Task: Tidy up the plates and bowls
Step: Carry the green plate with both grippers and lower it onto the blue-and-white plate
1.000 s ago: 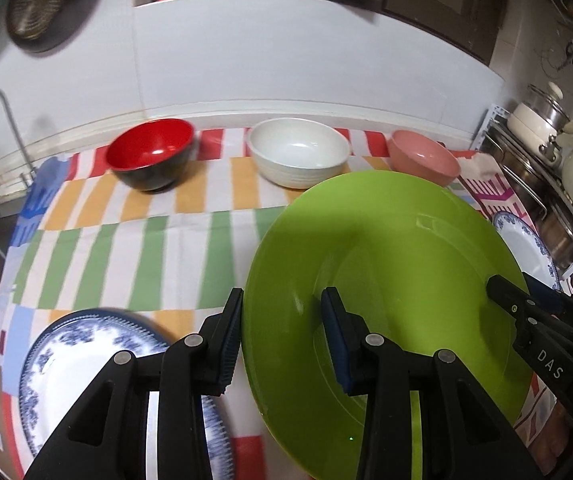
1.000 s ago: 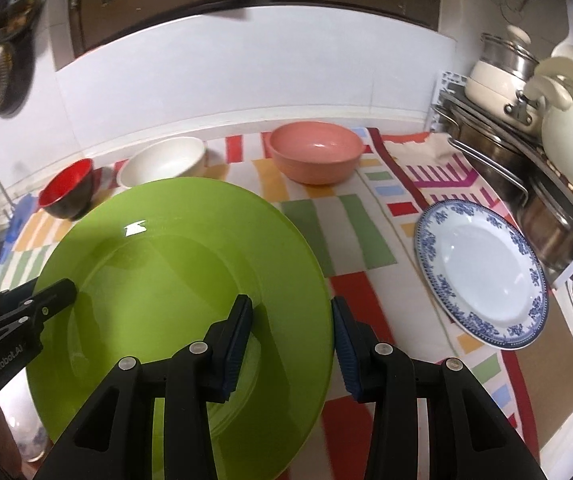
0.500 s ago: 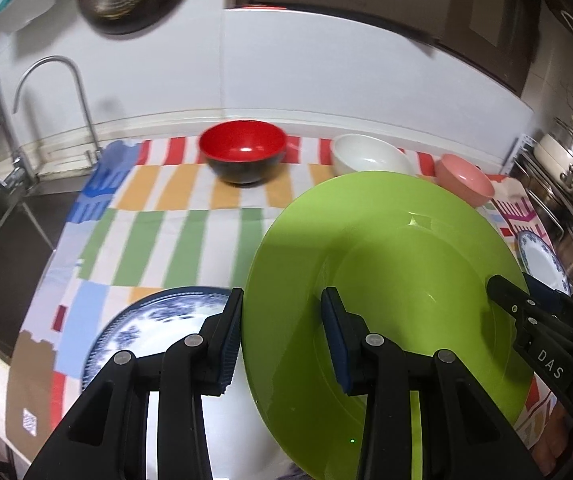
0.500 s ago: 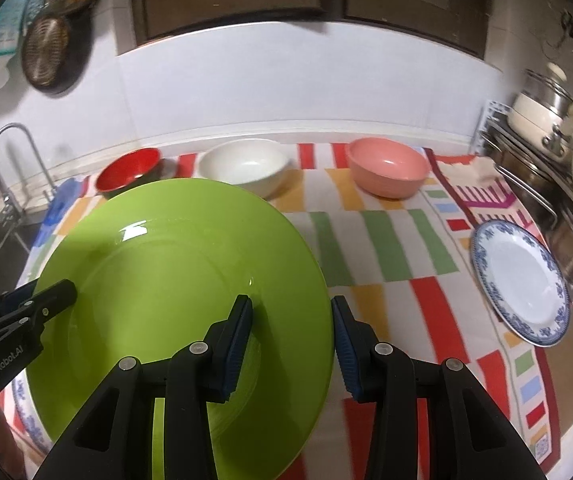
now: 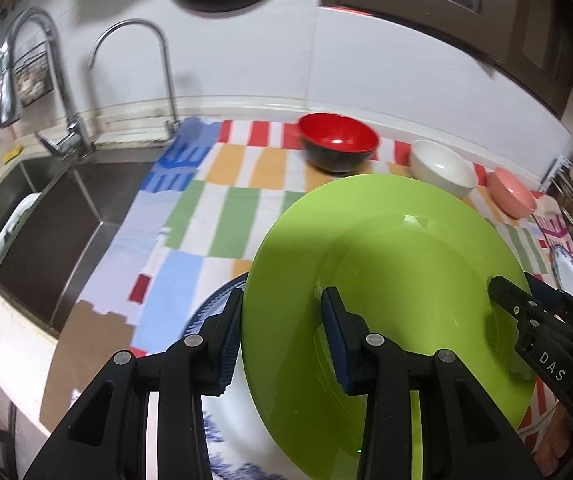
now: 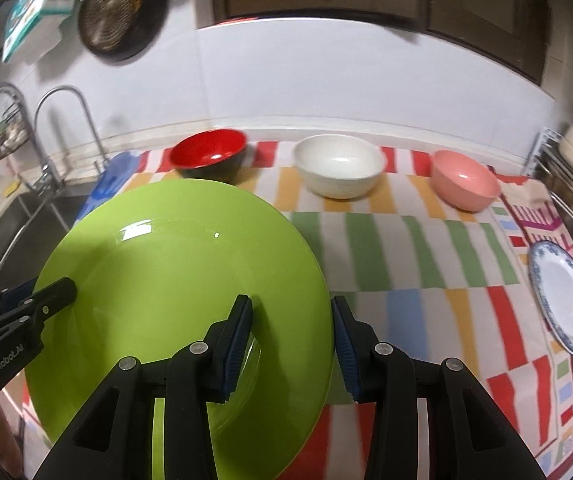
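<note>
Both grippers are carrying the green plate (image 5: 386, 280) leftward over the striped cloth (image 6: 386, 248): the left gripper (image 5: 282, 336) is clamped on its left rim and the right gripper (image 6: 290, 340) on its right rim, grips unchanged from a second ago. The sink (image 5: 46, 216) and faucets (image 5: 142, 60) are now coming into view at left, and the plate is hanging above the near-left blue-patterned plate (image 5: 222, 420), covering more of it than before. The red bowl (image 6: 208, 154), white bowl (image 6: 340, 170), pink bowl (image 6: 466, 184) and right blue-rimmed plate (image 6: 562, 296) are staying put.
</note>
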The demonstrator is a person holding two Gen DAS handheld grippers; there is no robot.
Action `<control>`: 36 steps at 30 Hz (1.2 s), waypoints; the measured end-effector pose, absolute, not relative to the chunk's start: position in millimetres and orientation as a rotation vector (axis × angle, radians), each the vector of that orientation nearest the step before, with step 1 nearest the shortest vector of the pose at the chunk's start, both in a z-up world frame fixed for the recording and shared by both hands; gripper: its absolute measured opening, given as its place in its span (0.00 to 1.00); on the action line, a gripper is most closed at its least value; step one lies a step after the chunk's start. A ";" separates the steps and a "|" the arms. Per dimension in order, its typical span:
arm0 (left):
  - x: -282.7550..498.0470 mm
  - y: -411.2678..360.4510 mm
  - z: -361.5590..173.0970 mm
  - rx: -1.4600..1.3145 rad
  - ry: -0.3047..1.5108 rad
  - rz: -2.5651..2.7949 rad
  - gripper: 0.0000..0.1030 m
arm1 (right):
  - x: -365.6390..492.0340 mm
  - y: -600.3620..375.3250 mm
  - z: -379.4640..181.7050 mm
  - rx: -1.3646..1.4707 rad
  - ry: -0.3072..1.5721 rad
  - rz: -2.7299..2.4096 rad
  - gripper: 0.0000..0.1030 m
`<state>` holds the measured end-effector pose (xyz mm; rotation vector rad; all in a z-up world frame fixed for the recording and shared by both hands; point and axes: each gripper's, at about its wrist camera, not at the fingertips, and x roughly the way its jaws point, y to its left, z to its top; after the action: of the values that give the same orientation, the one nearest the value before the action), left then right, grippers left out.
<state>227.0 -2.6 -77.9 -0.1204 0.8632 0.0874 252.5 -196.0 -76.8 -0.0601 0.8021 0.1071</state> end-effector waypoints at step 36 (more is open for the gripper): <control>212.5 52.6 -143.2 -0.156 1.027 0.170 0.38 | 257.3 -117.9 -140.2 -0.137 1.001 0.213 0.40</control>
<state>212.5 52.6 -143.2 -0.1557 1.0271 0.1704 257.3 -117.9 -140.2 -0.1374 1.0007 0.2133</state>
